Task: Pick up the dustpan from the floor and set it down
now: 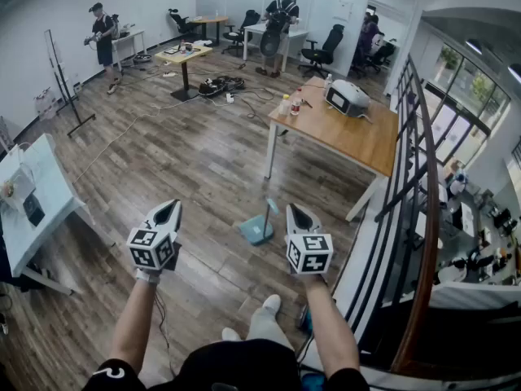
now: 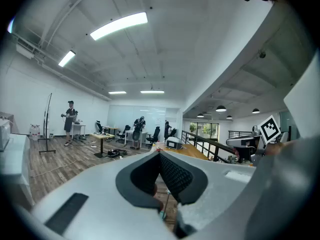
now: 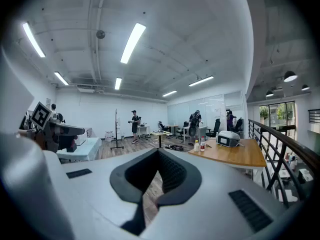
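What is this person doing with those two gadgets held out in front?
A person stands on the wooden floor with a handheld gripper in each hand: the left gripper and the right gripper. Both are shut and empty. A light blue dustpan sits on the floor just ahead, between the two, near a wooden table. Neither gripper touches it, so the pickup has not yet begun.

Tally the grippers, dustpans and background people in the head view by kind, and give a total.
Grippers: 2 (left gripper, right gripper)
Dustpans: 1 (dustpan, on the floor)
Background people: 3 (person at left, person at centre, person at right)
Total: 6
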Available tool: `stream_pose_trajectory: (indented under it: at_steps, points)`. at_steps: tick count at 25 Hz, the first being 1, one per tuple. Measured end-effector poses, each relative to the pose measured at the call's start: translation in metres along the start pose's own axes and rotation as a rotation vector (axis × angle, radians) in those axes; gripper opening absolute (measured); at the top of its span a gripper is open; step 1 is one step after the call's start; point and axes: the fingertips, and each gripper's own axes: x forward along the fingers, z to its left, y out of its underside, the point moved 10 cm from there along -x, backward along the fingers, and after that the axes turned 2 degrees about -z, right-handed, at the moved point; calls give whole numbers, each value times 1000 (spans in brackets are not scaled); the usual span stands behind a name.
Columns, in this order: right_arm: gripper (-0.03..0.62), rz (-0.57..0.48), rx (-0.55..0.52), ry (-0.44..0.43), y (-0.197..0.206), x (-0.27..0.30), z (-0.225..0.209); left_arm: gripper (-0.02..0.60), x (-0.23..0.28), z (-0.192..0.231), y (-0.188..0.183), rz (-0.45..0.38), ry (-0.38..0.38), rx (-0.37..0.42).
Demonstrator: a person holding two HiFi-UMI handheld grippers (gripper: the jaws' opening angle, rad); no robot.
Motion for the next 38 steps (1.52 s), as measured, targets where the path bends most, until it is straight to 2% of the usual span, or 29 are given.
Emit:
stream_pose_trajectory:
  at_steps: [13, 24, 31, 38]
  points:
    - [-6, 18, 19, 10, 9, 50, -50, -3, 71, 0, 6, 34, 1, -1]
    - [-6, 37, 5, -26, 8, 132, -143, -3, 194, -20, -4, 52, -3, 17]
    - [-6, 52, 8, -44, 6, 175, -199, -3, 262, -41, -14, 51, -13, 3]
    - [-6, 74, 5, -70, 10, 207, -243, -3, 318, -61, 2, 76, -5, 11]
